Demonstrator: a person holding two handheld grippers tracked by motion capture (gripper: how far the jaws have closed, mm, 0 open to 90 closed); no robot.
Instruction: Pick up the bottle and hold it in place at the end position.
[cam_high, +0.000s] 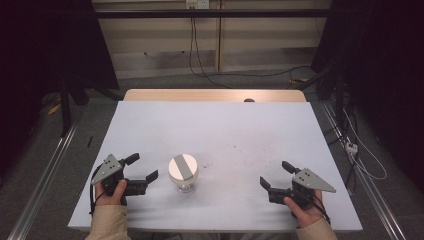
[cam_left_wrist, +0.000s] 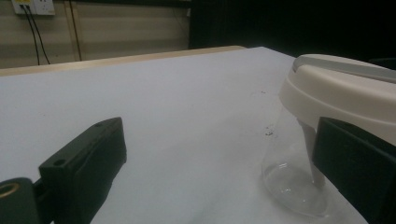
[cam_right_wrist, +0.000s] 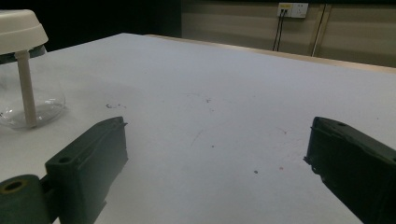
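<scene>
A clear glass jar with a cream lid (cam_high: 183, 170) stands upright on the white table (cam_high: 215, 130), near its front edge. A grey bar crosses the lid top. My left gripper (cam_high: 141, 167) rests left of the jar, open, with nothing between its jaws. In the left gripper view the jar (cam_left_wrist: 327, 116) sits close, just beyond the right jaw, and a white stem hangs inside the glass. My right gripper (cam_high: 276, 175) lies at the front right, open and empty. In the right gripper view the jar (cam_right_wrist: 23, 70) stands far to the left.
The table's wooden far edge (cam_high: 215, 95) shows beyond the white cover. Metal rails (cam_high: 45, 170) run along both sides of the table. Cables (cam_high: 210, 70) lie on the floor behind, and a wall socket (cam_right_wrist: 292, 9) sits on the back wall.
</scene>
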